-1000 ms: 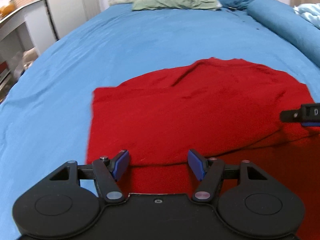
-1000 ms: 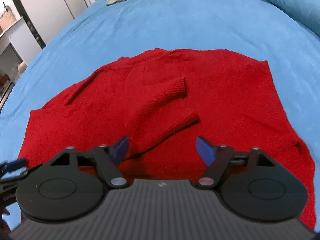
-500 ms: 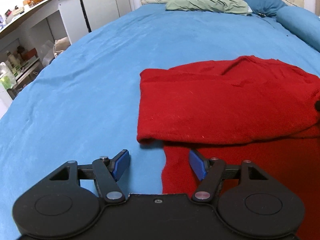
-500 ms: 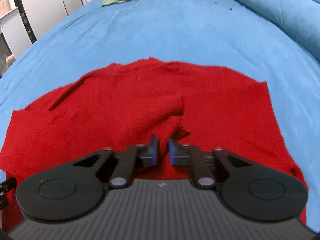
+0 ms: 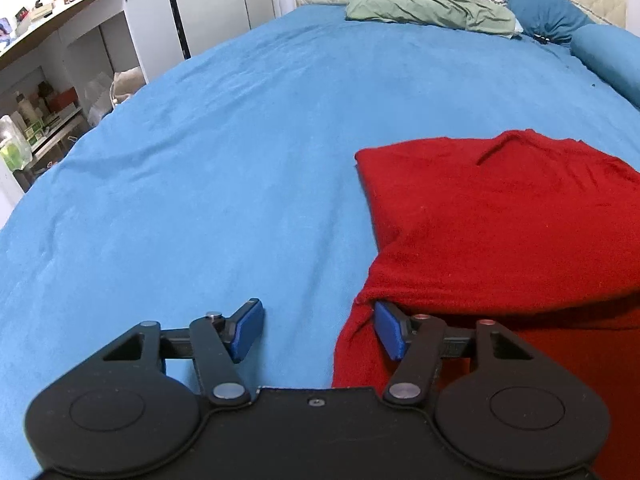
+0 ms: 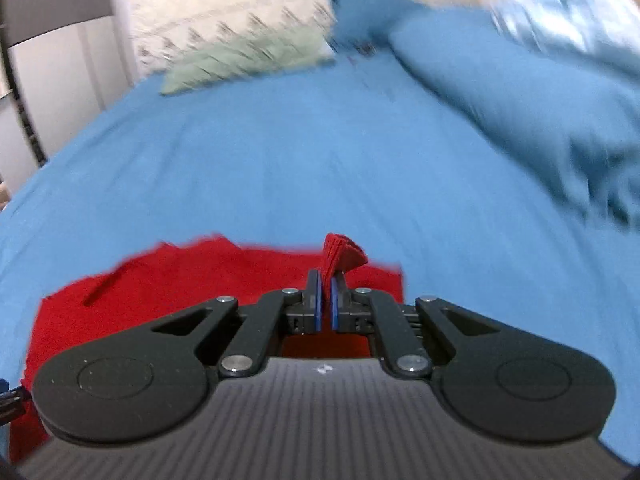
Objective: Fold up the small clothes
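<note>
A red knitted sweater point(image 5: 500, 220) lies partly folded on the blue bed sheet point(image 5: 240, 160). In the left wrist view my left gripper point(image 5: 318, 332) sits low at the sweater's left edge. Its jaws are closing; the edge of the red cloth lies between them against the right pad point(image 5: 390, 336), and the left pad point(image 5: 248, 330) is over bare sheet. In the blurred right wrist view my right gripper point(image 6: 325, 300) is shut on the sweater's sleeve cuff point(image 6: 340, 252), which sticks up past the pads. It is held above the rest of the sweater point(image 6: 180, 280).
A green pillow point(image 5: 428, 12), a blue pillow point(image 5: 544, 8) and a blue bolster point(image 5: 608, 56) lie at the head of the bed. A white desk with cluttered shelves point(image 5: 80, 40) stands past the left bed edge. A pale blue duvet point(image 6: 580, 40) is bunched at the right.
My right gripper shut on the sleeve cuff and rose with it, the view tipping toward the headboard. My left gripper slid left to the sweater's left edge.
</note>
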### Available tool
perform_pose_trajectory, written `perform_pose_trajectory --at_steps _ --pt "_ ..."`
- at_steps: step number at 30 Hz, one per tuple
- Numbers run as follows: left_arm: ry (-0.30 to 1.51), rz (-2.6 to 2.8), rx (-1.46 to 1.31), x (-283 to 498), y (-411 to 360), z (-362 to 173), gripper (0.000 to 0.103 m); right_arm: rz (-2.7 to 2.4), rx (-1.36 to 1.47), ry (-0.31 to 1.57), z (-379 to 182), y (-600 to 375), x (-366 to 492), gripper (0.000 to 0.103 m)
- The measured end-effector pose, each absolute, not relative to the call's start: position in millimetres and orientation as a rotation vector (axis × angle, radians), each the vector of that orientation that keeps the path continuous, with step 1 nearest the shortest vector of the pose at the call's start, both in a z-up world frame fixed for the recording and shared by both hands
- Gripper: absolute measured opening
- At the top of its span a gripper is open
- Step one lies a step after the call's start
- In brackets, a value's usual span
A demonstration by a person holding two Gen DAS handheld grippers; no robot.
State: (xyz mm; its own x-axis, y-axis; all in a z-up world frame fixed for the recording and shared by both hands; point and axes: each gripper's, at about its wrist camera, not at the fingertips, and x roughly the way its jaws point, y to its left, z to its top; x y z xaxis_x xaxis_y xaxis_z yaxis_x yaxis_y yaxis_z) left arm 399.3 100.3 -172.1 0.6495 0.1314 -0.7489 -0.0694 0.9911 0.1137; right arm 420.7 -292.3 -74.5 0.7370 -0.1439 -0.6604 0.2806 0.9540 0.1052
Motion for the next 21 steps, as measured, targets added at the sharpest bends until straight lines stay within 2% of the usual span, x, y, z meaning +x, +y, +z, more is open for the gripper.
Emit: perform_pose_trajectory --at_steps 6,9,11,12,13,15,17,21 --pt "0.889 0.144 0.076 390.0 104.6 -171.2 0.065 -0.242 0.280 0.733 -103.3 -309.9 413.4 0.020" --pt "0.893 0.139 0.090 384.1 107.0 -166.1 0.062 -0.249 0.261 0.804 -117.0 -310.9 410.9 0.023" --pt "0.873 0.109 0.107 376.2 102.3 -155.1 0.063 -0.282 0.250 0.824 -120.5 -310.6 403.4 0.035" --pt "0.853 0.081 0.110 372.1 99.0 -147.8 0.064 -0.283 0.242 0.815 -118.2 -308.5 394.8 0.054" --pt "0.831 0.047 0.110 368.8 94.9 -140.2 0.066 -0.276 0.232 0.794 -114.7 -305.9 390.6 0.077" --pt "0.786 -0.039 0.116 367.4 82.7 -125.6 0.076 -0.245 0.180 0.734 -105.6 -296.9 384.7 0.095" --pt "0.783 -0.121 0.110 376.1 70.9 -121.8 0.087 -0.178 0.114 0.709 -103.3 -285.8 388.4 0.097" --pt "0.785 -0.209 0.116 402.5 50.8 -135.3 0.087 -0.041 0.088 0.759 -121.9 -271.6 411.2 0.100"
